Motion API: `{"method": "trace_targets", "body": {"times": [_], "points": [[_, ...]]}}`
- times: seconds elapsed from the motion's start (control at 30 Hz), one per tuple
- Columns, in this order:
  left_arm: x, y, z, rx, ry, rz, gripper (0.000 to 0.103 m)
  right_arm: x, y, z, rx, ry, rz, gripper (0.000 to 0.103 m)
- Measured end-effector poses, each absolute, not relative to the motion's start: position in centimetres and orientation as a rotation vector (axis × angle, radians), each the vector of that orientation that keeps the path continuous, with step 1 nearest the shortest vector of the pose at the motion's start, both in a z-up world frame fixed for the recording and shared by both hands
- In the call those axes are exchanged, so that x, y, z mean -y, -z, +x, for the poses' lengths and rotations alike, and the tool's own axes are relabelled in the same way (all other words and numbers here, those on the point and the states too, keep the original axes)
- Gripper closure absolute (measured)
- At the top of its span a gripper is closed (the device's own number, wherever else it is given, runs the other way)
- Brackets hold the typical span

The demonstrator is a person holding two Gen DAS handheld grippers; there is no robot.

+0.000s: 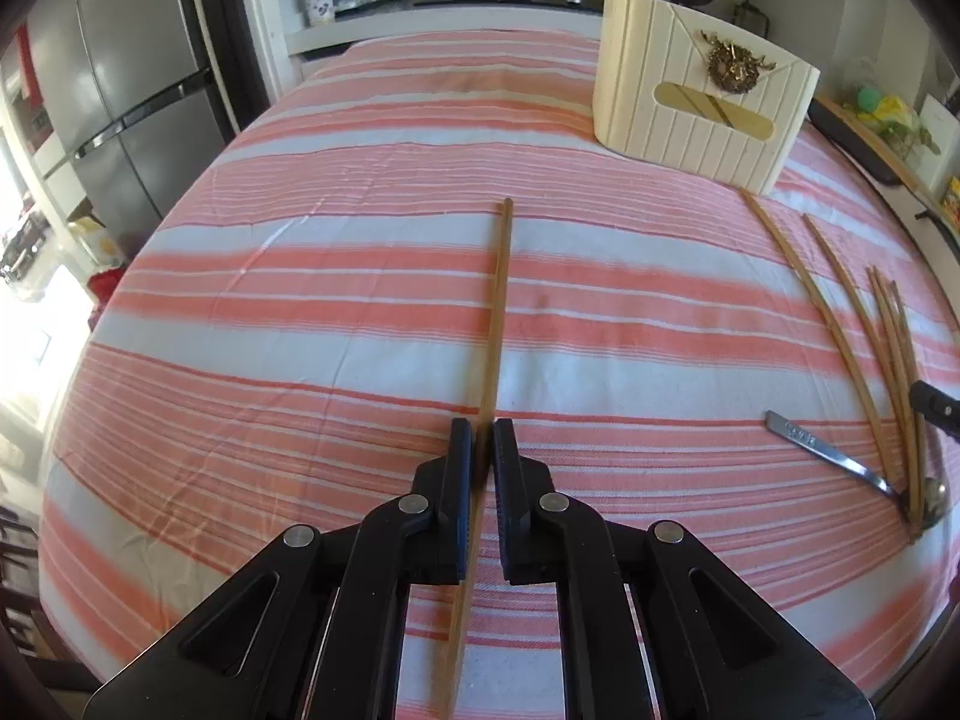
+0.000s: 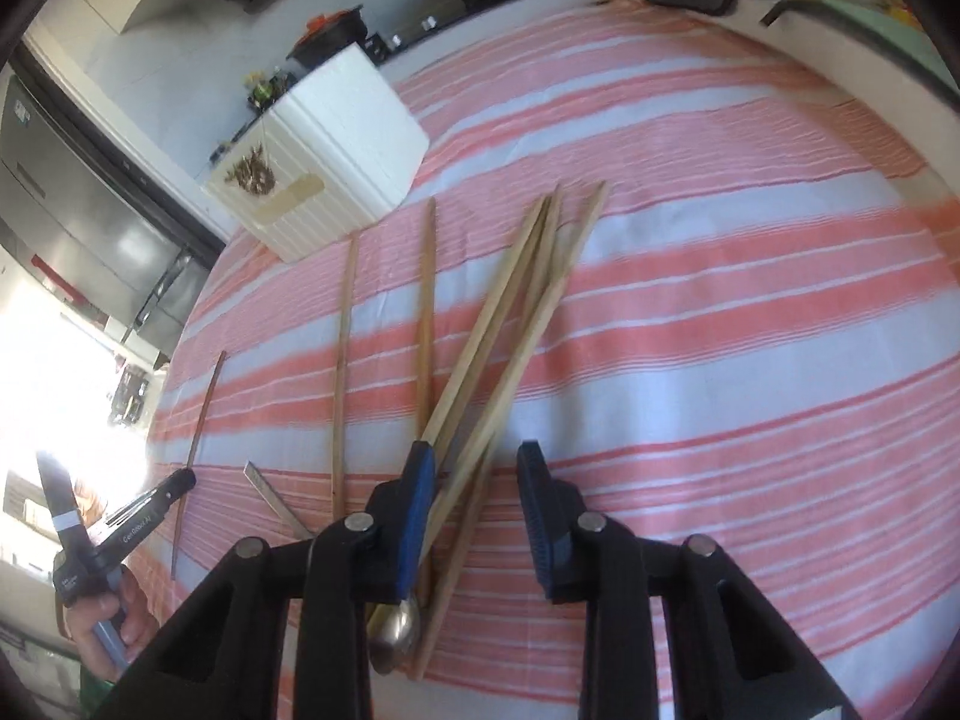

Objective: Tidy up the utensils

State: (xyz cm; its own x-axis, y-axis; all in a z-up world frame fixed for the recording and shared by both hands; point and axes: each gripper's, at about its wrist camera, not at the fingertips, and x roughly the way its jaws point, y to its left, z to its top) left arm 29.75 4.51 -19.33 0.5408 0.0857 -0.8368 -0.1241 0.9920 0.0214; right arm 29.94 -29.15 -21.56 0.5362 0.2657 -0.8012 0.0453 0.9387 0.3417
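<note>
left tongs (image 1: 483,444) clamped on single chopstick (image 1: 499,300), frame centre. right tongs (image 2: 477,480) part-open over chopstick pile (image 2: 510,324), gripping nothing. next: carry chopstick to holder (image 1: 702,102), upper right.

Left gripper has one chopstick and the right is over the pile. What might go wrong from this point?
1. The left gripper pinches its chopstick partway along, with a long end ahead, so it may pivot or slip on the way to the cream holder.
2. The right gripper has open jaws over crossed chopsticks lying on a metal spoon; closing may catch several, or drag the spoon along.
</note>
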Motion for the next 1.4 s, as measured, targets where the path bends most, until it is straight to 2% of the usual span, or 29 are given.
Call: {"method": "trace_targets", "body": {"times": [0.1, 0.23, 0.5, 0.53, 0.57, 0.6, 0.63, 0.67, 0.7, 0.73, 0.83, 0.93, 1.0, 1.07, 1.17, 1.4], "points": [[-4.6, 19.4, 29.7, -0.985, -0.117, -0.034, 0.094, 26.7, 20.6, 30.4, -1.003, -0.122, 0.114, 0.088], [-4.9, 19.4, 28.8, -0.971, -0.111, -0.039, 0.093, 29.6, 19.9, 30.1, -1.005, -0.104, 0.176, 0.097], [-5.1, 19.3, 28.9, -0.972, -0.111, -0.052, 0.093, 35.4, 20.8, 28.5, -1.035, 0.014, 0.104, 0.097], [-5.2, 19.3, 28.9, -0.974, -0.107, -0.050, 0.092, 35.6, 20.8, 28.2, -1.032, 0.029, 0.088, 0.096], [-5.2, 19.3, 28.9, -0.976, -0.108, -0.042, 0.086, 35.7, 20.7, 28.0, -1.033, 0.038, 0.072, 0.096], [-5.2, 19.3, 28.8, -0.979, -0.107, -0.034, 0.080, 35.8, 20.7, 27.9, -1.037, 0.037, 0.061, 0.094], [-5.2, 19.2, 28.8, -0.984, -0.109, -0.026, 0.061, 35.9, 20.5, 27.6, -1.039, 0.034, 0.060, 0.090], [-5.4, 19.2, 28.6, -0.989, -0.109, -0.026, 0.037, 36.0, 20.4, 27.3, -1.038, 0.031, 0.064, 0.075], [-5.7, 19.2, 28.4, -0.994, -0.100, -0.036, 0.030, 36.0, 20.3, 27.0, -1.033, 0.030, 0.065, 0.055], [-6.1, 19.2, 28.1, -0.995, -0.084, -0.053, 0.027, 35.9, 20.1, 26.5, -1.027, 0.031, 0.055, 0.050], [-7.1, 19.3, 27.4, -1.010, -0.032, -0.083, 0.026, 34.9, 19.9, 25.4, -1.027, 0.013, -0.024, 0.049], [-7.1, 19.4, 27.3, -1.017, -0.001, -0.040, 0.012, 33.9, 20.7, 24.7, -1.054, -0.008, -0.091, 0.049], [-6.7, 19.9, 27.6, -1.036, -0.010, 0.020, 0.009, 33.8, 20.7, 24.2, -1.022, -0.008, -0.115, 0.046], [-6.6, 20.0, 27.7, -1.023, -0.026, 0.048, 0.001, 34.4, 20.9, 24.1, -1.009, -0.012, -0.080, 0.045], [-7.0, 20.2, 27.8, -1.025, -0.019, 0.019, 0.000, 34.9, 21.1, 23.9, -0.969, -0.021, -0.054, 0.040], [-7.0, 20.3, 27.2, -0.996, -0.023, 0.022, 0.000, 34.9, 21.3, 23.6, -0.928, -0.026, -0.052, 0.039]]}}
